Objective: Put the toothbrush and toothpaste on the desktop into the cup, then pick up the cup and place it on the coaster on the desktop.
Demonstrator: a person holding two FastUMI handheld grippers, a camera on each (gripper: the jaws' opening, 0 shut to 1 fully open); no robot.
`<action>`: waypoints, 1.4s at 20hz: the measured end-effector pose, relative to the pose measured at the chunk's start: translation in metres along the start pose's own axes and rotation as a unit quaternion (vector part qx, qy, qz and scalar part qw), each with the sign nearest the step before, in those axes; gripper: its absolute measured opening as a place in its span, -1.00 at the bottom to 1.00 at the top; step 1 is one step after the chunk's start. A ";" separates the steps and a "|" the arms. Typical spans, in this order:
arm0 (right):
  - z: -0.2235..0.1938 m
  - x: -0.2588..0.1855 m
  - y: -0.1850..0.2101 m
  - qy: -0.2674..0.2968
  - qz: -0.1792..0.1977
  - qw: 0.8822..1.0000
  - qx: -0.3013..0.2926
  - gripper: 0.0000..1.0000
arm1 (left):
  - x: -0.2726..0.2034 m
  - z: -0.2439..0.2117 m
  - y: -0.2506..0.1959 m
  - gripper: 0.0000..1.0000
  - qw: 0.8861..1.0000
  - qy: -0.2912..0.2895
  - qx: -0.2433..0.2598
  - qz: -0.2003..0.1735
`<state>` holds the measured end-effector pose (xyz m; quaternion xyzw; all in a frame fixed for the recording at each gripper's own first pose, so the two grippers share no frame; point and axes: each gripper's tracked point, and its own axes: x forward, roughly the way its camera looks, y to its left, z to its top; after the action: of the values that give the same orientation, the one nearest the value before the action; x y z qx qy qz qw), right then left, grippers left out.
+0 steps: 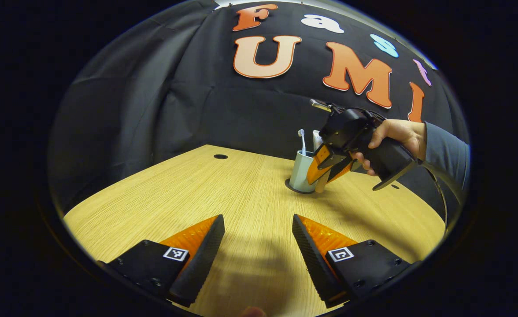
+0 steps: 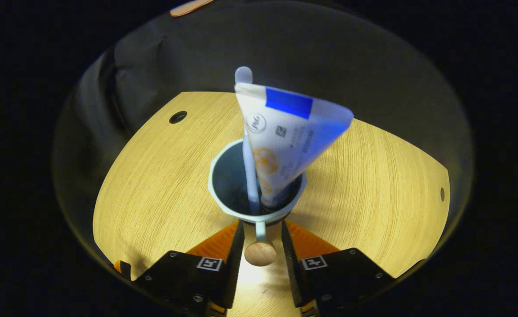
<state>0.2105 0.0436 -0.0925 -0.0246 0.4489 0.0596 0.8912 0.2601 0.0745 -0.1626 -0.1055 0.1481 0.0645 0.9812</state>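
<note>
On the pale wood-grain desktop (image 1: 223,193), enclosed by black cloth walls, a light blue cup (image 1: 302,172) is seen standing on a dark round coaster (image 1: 295,189). The toothbrush (image 2: 246,145) and toothpaste (image 2: 285,136) are held upright inside the cup. In the right gripper view, the right gripper (image 2: 261,246) is set narrowly about the cup's wooden handle (image 2: 260,253), though contact cannot be told. The left gripper (image 1: 258,237) is held wide apart above bare wood, well away from the cup. A small round hole (image 1: 220,156) is cut in the desktop's far side.
</note>
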 end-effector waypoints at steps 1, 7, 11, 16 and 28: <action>0.002 -0.004 0.000 -0.010 0.002 1.000 -0.001 0.11 | -0.001 0.001 -0.002 0.99 1.000 0.000 0.002 -0.001; 0.004 -0.036 -0.012 -0.070 0.004 0.997 -0.032 0.53 | -0.016 0.027 -0.019 0.99 0.999 -0.025 0.024 -0.006; 0.004 -0.072 -0.025 -0.130 -0.004 0.991 -0.043 0.71 | -0.021 0.045 -0.044 0.99 0.998 -0.042 0.041 -0.024; 0.000 -0.111 -0.048 -0.201 -0.012 0.979 -0.037 0.75 | -0.026 0.068 -0.072 0.99 0.995 -0.065 0.061 -0.039; -0.039 -0.195 -0.099 -0.315 -0.030 0.949 -0.016 0.75 | -0.064 0.122 -0.128 0.99 0.986 -0.127 0.099 -0.050</action>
<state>0.0774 -0.0745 0.0399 -0.0327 0.1438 0.0444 0.9881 0.2532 -0.0283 -0.0046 -0.0057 0.0229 0.0131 0.9996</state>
